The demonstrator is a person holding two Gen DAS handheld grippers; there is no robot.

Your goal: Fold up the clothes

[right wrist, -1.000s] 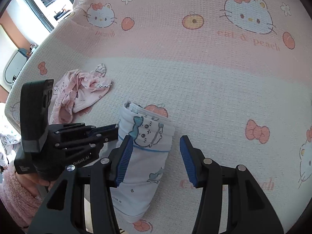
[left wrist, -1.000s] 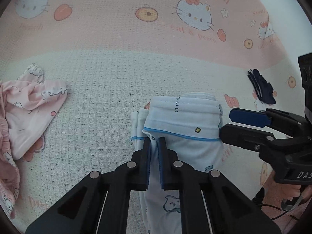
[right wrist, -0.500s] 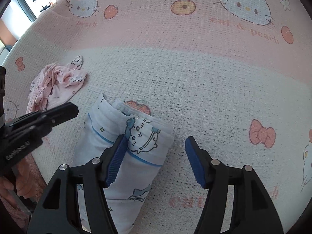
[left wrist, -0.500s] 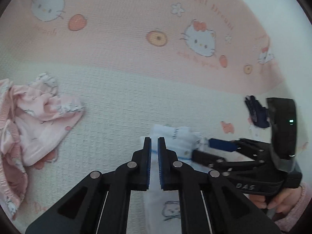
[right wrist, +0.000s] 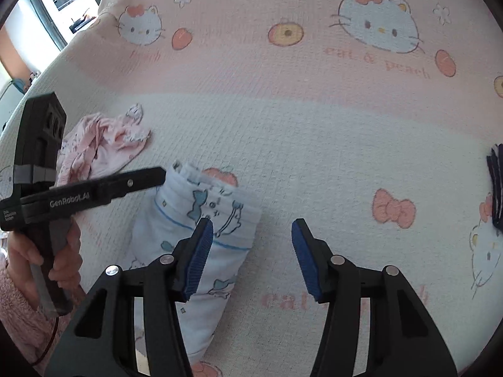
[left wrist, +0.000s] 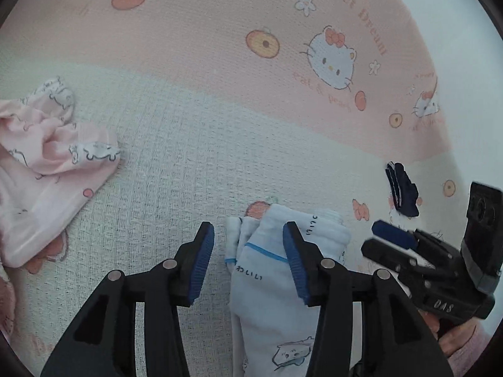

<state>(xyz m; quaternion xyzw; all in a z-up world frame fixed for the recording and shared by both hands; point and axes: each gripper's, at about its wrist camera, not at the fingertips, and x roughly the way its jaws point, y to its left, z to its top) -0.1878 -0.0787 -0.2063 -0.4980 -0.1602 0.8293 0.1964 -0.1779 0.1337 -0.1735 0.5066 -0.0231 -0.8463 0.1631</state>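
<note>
**Pale blue garment lies folded on the bed between two spread claws**

A waffle-textured bedspread (right wrist: 314, 132) covers the bed, cream in the near half and peach-pink farther off, printed with cartoon cats, bows and round fruit. On the cream part lies the folded garment (left wrist: 273, 286), a soft pale blue knit with a thin blue stripe across it, small cartoon figures, and layered ribbed edges showing at its far end. To its left sits a crumpled pink garment (left wrist: 47, 169), loose and wrinkled, with white printed trim. Well off to the right lies a small dark navy piece of cloth (left wrist: 404, 188), folded flat.

The left claw (left wrist: 248, 235) is opening; its ridged blue pads stand apart over the blue garment's left edge, pressing on nothing. The right claw (right wrist: 251, 229) is closing but spread, its left pad over the garment's right edge, bare bedspread between the pads. A hand (right wrist: 41, 260) in a fuzzy pink sleeve holds the left tool's handle.
</note>
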